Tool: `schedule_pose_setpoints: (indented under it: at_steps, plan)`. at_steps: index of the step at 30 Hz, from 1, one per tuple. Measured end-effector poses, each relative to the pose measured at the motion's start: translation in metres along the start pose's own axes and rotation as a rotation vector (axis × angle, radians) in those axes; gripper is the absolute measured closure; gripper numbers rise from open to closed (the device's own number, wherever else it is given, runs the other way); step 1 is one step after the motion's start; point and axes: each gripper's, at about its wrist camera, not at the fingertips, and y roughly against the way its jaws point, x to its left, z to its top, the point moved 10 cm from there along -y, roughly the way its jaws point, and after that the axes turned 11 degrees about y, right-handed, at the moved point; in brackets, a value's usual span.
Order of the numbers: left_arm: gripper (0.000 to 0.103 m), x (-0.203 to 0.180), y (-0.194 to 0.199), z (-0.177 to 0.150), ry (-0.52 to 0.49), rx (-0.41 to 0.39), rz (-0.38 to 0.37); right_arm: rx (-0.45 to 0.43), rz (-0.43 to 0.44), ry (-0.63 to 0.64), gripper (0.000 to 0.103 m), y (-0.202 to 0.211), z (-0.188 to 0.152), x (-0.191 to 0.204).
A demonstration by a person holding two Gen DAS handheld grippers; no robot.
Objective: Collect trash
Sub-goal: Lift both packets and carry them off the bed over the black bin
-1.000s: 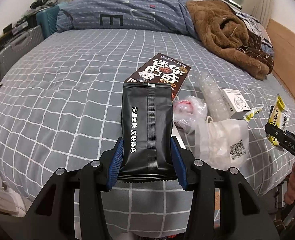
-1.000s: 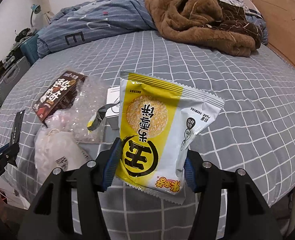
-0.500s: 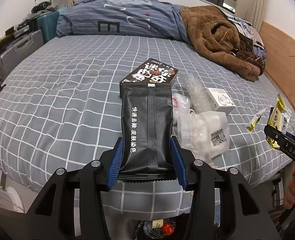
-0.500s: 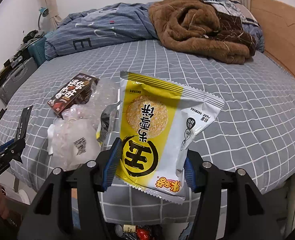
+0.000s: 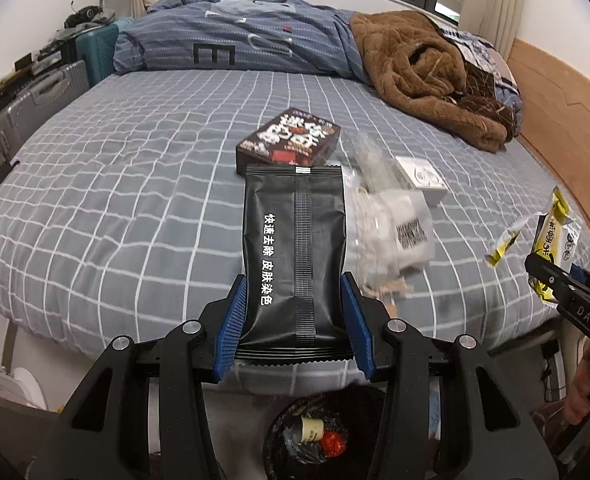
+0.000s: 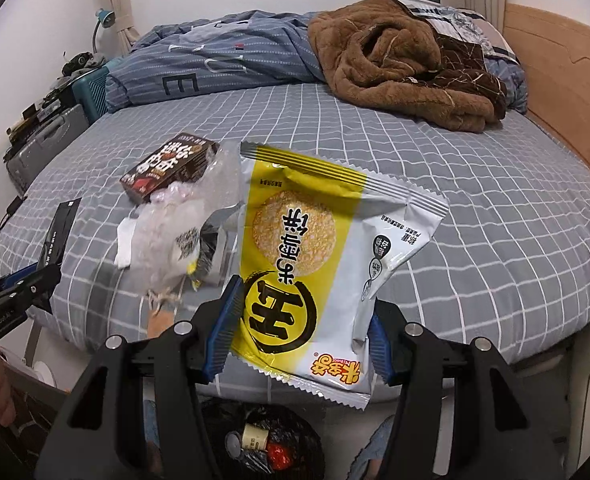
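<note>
My left gripper (image 5: 294,320) is shut on a black packet (image 5: 295,256) with white lettering, held upright over the bed's near edge. My right gripper (image 6: 301,328) is shut on a yellow and white snack bag (image 6: 319,256), which also shows at the right edge of the left wrist view as the snack bag (image 5: 555,236). Below both, on the floor, sits a bin lined with a black bag (image 5: 319,436), the same bin (image 6: 263,444) holding a small bottle and a red wrapper. On the bed lie a dark brown box (image 5: 291,140), a white plastic bag (image 5: 399,232), crumpled clear plastic (image 5: 369,156) and a small white box (image 5: 421,178).
The grey checked bed (image 5: 135,184) carries a blue striped duvet (image 5: 235,40) and a brown fleece blanket (image 5: 423,76) at the back. Suitcases (image 5: 35,96) stand on the left. A wooden headboard (image 5: 567,120) runs along the right. A hand (image 5: 587,392) holds the right gripper's handle.
Both grippers have drawn back from the bed with their packets still held. The bed's edge and the bin on the floor have come into view below them.
</note>
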Motion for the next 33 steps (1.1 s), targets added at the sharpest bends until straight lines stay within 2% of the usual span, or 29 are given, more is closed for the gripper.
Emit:
schedule_pose_setpoints:
  at_steps: [15, 33]
  plan:
    - [0.057, -0.005, 0.013, -0.051, -0.013, 0.036, -0.011, 0.008, 0.030, 0.025, 0.049, 0.021, -0.030, 0.028]
    - [0.057, 0.008, 0.023, -0.098, -0.006, 0.091, -0.005, 0.075, 0.073, 0.043, 0.049, 0.028, -0.076, 0.060]
